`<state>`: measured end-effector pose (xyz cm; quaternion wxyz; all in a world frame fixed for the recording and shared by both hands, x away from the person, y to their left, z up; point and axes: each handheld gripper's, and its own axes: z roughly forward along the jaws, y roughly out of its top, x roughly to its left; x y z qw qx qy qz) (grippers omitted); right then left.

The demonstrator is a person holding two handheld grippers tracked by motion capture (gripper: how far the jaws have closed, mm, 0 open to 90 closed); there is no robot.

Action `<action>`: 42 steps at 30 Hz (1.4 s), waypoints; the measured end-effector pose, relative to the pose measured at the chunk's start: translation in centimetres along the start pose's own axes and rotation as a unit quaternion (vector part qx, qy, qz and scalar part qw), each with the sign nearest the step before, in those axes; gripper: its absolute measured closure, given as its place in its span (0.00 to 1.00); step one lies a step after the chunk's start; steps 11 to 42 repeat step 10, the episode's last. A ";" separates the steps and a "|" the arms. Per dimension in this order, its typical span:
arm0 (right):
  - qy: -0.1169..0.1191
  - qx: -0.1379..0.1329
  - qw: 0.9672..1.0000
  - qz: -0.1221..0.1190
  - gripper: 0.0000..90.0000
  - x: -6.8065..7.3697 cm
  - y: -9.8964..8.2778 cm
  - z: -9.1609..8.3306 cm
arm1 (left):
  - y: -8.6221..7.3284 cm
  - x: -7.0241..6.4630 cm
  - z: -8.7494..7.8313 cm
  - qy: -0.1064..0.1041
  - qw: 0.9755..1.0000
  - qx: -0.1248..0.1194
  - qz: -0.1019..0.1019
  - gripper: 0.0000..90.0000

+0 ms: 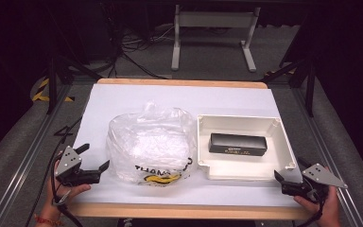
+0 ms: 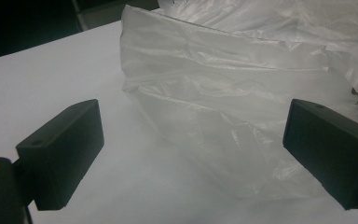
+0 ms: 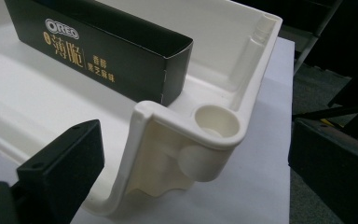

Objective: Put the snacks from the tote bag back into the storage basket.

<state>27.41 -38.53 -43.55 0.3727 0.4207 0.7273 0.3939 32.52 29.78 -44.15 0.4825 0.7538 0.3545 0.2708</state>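
One bag, one tray, one box; two grippers, both released.
Left gripper jaws apart, empty, just left of plastic bag at mid surface. White tray right of bag holds one black Oreo box. Right gripper jaws apart at tray's near-right corner.
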 end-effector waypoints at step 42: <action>0.003 0.007 1.000 -0.004 0.05 0.0 -0.1 0.4 | 0.0 -0.1 0.1 0.003 1.000 0.006 -0.004 0.07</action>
